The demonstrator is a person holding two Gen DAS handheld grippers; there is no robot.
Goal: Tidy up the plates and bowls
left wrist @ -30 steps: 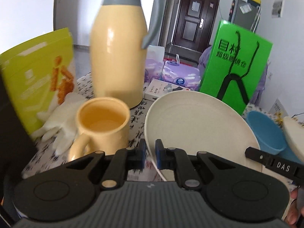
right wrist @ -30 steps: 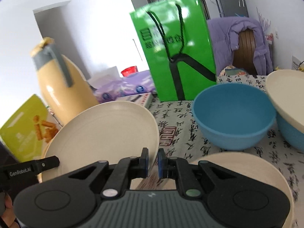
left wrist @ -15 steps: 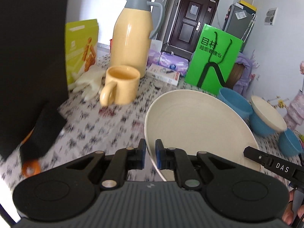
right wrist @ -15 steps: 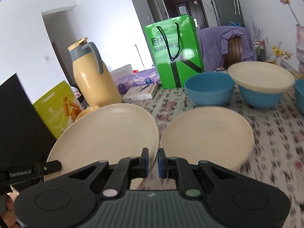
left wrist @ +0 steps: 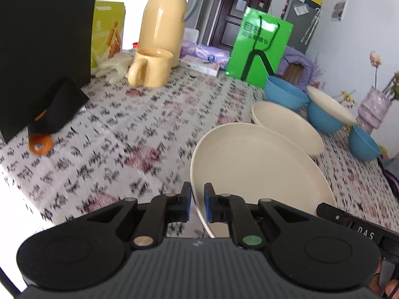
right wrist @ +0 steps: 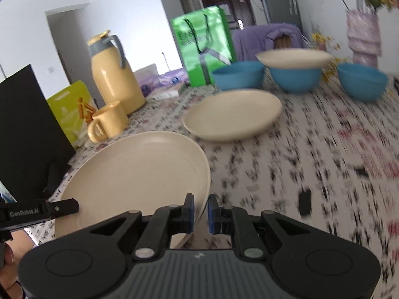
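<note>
Crowding the far side of the counter (left wrist: 139, 129): yellow thermos (left wrist: 162, 20), yellow mug (left wrist: 152, 67), green bag (left wrist: 259, 47), three blue bowls, one (right wrist: 295, 78) capped by a cream plate (right wrist: 294, 59). Another cream plate (right wrist: 232, 115) lies flat mid-counter, nothing between it and the held one. Both grippers pinch one cream plate (left wrist: 256, 167), tilted above the cloth: left gripper (left wrist: 197, 205) narrow on its left rim, right gripper (right wrist: 200, 211) narrow on its right rim.

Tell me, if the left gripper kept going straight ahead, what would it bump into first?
The left gripper already pinches the near rim of the cream plate. Pushing on, that plate would probably meet the second cream plate lying just beyond it, though depth is uncertain.
</note>
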